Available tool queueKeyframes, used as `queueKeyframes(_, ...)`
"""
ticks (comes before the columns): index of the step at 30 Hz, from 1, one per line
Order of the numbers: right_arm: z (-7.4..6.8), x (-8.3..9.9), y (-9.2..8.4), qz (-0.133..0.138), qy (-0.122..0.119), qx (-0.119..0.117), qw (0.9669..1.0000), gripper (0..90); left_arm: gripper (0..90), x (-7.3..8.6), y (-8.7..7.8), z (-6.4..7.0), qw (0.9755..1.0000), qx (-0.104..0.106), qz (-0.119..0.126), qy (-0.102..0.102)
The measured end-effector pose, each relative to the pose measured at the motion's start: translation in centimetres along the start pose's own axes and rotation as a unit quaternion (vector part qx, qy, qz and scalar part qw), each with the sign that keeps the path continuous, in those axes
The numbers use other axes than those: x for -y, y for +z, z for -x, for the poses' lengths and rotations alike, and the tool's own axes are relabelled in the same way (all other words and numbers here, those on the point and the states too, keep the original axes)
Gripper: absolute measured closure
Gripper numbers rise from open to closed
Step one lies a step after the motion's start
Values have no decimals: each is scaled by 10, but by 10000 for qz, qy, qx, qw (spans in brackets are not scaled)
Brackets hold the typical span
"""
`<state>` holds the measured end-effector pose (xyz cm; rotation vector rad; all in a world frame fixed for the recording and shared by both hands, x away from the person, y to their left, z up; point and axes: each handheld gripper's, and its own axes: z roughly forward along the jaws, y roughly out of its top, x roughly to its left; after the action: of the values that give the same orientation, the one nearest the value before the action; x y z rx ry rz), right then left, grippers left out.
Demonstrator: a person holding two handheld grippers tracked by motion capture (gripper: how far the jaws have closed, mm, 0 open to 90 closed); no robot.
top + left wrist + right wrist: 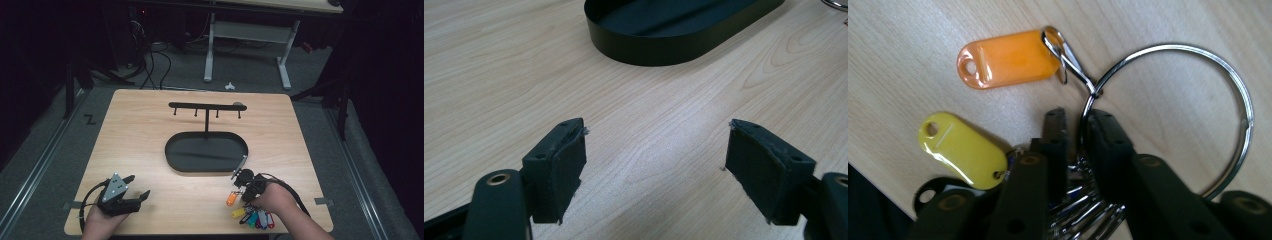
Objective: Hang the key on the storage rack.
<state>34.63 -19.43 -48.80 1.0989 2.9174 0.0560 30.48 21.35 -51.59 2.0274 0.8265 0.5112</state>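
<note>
A large steel key ring [1168, 46] lies on the wooden table, with an orange tag [1008, 59] clipped to it and a yellow tag [963, 150] beside it. My right gripper [1075, 122] is shut on the ring's wire, with a bunch of keys under its jaws. From above, the right gripper [243, 186] is near the front right edge, by the orange tag [230, 199] and several coloured tags [260, 220]. My left gripper [139, 185] rests at the front left. Its jaws [656, 150] are wide open over bare wood.
A black stand sits mid-table: an oval tray base [206, 152] with a post and a hook bar [206, 106] across the top. The tray's wall [664, 47] lies ahead of the left gripper. The table's front edge is close to both hands.
</note>
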Motion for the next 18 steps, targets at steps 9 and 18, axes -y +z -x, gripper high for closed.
queueKeyframes(9,-1,-6,1,-183,-302,-5,9994,865,248,-1,-1,0,10000,0,25,18)
queueKeyframes(18,0,-4,-27,90,-239,82,9996,868,250,-1,0,0,10000,7,-8,21)
